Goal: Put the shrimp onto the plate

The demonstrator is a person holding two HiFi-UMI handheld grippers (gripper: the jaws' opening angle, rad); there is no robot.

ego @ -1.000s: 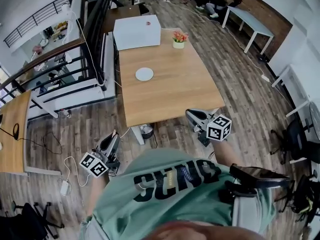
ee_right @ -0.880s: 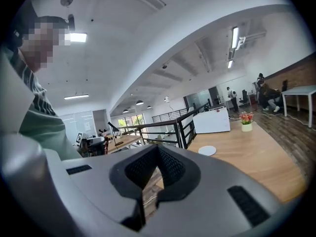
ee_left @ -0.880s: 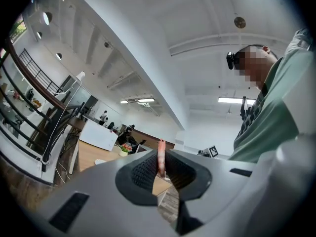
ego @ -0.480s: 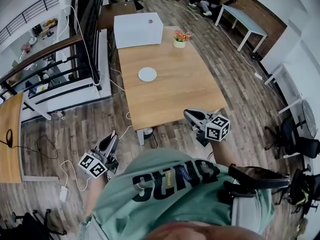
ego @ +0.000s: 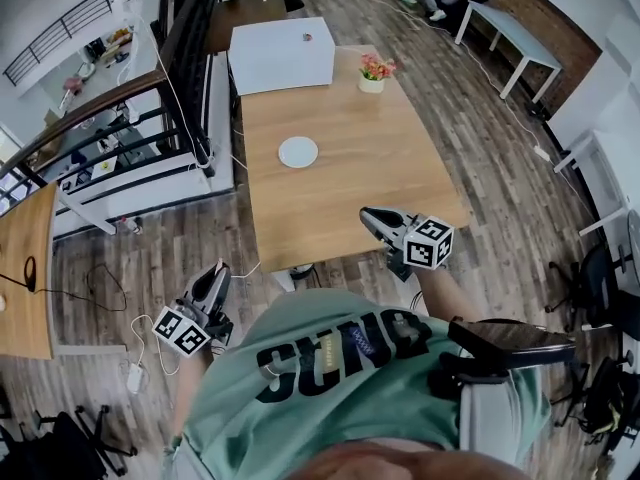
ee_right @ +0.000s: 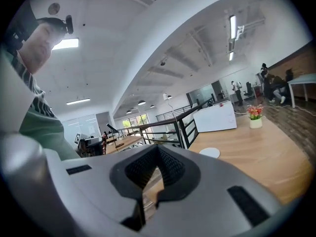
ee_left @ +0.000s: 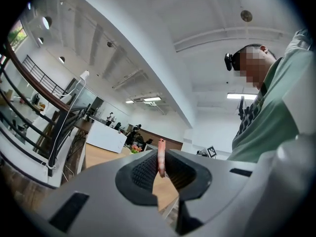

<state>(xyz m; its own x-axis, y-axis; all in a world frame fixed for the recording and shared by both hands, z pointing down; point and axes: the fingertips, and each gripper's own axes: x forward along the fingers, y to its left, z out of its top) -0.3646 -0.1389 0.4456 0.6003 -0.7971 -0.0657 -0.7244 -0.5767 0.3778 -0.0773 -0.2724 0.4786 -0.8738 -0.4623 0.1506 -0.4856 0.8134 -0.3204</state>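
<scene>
Holding the shrimp (ee_left: 161, 158) nipped in the narrowed left gripper (ego: 220, 271), beside a closed, empty right gripper (ego: 368, 215), well short of the plate (ego: 298, 152) on the counter (ego: 350, 193); liable to lose it to the floor (ego: 150, 258) through any jolt.

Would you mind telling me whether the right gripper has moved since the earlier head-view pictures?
Yes. The right gripper has moved forward: its tip was just short of the table's near edge and now lies over it.

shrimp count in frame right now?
1 for certain: a shrimp pinched between the fingers of the left gripper. A pink speck on the white box is too small to identify.
</scene>
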